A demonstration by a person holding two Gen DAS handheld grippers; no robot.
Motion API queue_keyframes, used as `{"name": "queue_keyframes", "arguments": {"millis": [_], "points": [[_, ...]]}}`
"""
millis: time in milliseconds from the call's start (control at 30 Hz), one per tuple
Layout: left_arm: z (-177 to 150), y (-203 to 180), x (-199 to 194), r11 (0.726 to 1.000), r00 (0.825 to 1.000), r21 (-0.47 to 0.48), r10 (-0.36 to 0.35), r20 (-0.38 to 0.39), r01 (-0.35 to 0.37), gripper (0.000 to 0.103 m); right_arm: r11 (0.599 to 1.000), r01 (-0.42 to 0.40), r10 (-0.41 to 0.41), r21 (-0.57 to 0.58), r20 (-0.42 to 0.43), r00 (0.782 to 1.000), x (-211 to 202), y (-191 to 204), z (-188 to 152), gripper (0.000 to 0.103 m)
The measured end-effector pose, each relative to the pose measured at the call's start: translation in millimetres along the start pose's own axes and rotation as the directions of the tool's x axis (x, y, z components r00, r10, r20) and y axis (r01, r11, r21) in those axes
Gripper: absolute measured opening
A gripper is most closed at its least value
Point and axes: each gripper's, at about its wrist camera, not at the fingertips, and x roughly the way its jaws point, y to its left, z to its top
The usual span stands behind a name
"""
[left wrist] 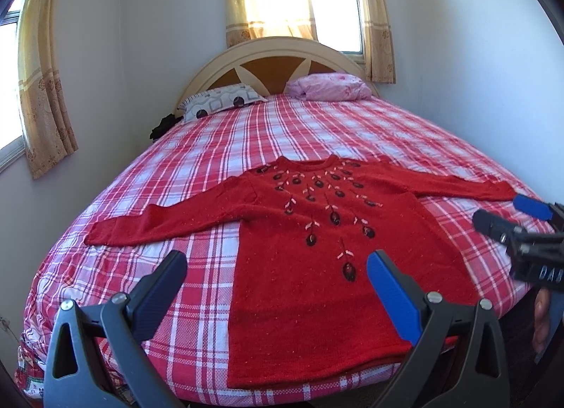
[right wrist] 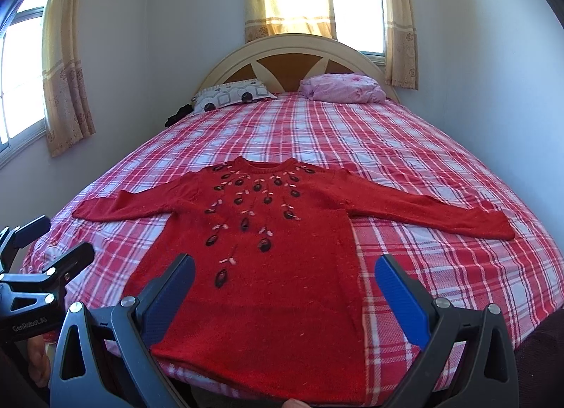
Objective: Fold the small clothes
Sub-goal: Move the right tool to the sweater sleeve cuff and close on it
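Note:
A red knitted sweater (left wrist: 317,288) with dark embroidered flowers lies flat and face up on the bed, both sleeves spread out to the sides, hem at the near edge. The same sweater (right wrist: 268,295) fills the middle of the right wrist view. My left gripper (left wrist: 276,263) hovers open above the hem's left part, holding nothing. My right gripper (right wrist: 285,267) stands open over the lower body of the sweater, also with nothing in it. The right gripper (left wrist: 500,214) shows at the right edge of the left wrist view, the left gripper (right wrist: 53,238) at the left edge of the right wrist view.
The bed carries a red and white plaid sheet (left wrist: 246,133). A patterned pillow (left wrist: 222,103) and a pink pillow (left wrist: 329,87) lie by the headboard (left wrist: 278,59). Dark cloth (left wrist: 164,126) sits at the bed's far left. Walls and curtained windows surround the bed.

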Motion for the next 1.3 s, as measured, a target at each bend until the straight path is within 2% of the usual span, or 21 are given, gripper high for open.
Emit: {"name": "queue_keyframes", "arguments": {"millis": [100, 367, 500, 633, 700, 800, 867, 967, 1167, 1267, 1300], "points": [[-6, -5, 20, 1.000, 0.999, 0.008, -0.009, -0.041, 0.010, 0.103, 0.998, 0.025, -0.023, 0.061, -0.028, 0.999, 21, -37, -3, 0.102], [-9, -12, 76, 0.998, 0.991, 0.060, 0.020, -0.134, -0.012, 0.103, 0.970, 0.170, -0.154, 0.171, -0.103, 0.983, 59, -137, -11, 0.102], [0, -8, 103, 0.996, 0.989, 0.079, 0.054, -0.140, -0.043, 0.103, 0.948, 0.220, -0.191, 0.230, -0.142, 0.971, 69, -193, -14, 0.102], [10, -1, 131, 0.993, 0.983, 0.081, 0.093, -0.158, -0.081, 0.103, 0.908, 0.258, -0.214, 0.330, -0.165, 0.963, 71, -251, -18, 0.101], [13, 1, 143, 0.993, 0.981, 0.078, 0.099, -0.169, -0.086, 0.103, 0.889, 0.280, -0.232, 0.362, -0.170, 0.958, 72, -272, -19, 0.090], [19, -3, 163, 0.992, 0.978, 0.093, 0.102, -0.182, -0.086, 0.103, 0.851, 0.309, -0.252, 0.424, -0.185, 0.950, 75, -308, -20, 0.085], [22, -5, 172, 0.991, 0.977, 0.102, 0.104, -0.185, -0.087, 0.103, 0.822, 0.314, -0.254, 0.475, -0.187, 0.949, 77, -331, -21, 0.083], [26, -5, 186, 0.991, 0.974, 0.098, 0.112, -0.195, -0.095, 0.103, 0.788, 0.306, -0.250, 0.534, -0.176, 0.952, 79, -359, -20, 0.075], [23, -5, 211, 0.991, 0.965, 0.083, 0.122, -0.234, -0.105, 0.103, 0.742, 0.253, -0.196, 0.621, -0.161, 0.967, 98, -398, -16, 0.070], [18, -8, 220, 0.990, 0.958, 0.093, 0.124, -0.257, -0.103, 0.103, 0.722, 0.216, -0.154, 0.657, -0.151, 0.976, 113, -409, -15, 0.060], [16, -8, 223, 0.990, 0.956, 0.094, 0.124, -0.265, -0.103, 0.103, 0.721, 0.215, -0.151, 0.659, -0.153, 0.977, 116, -410, -14, 0.059]]}}
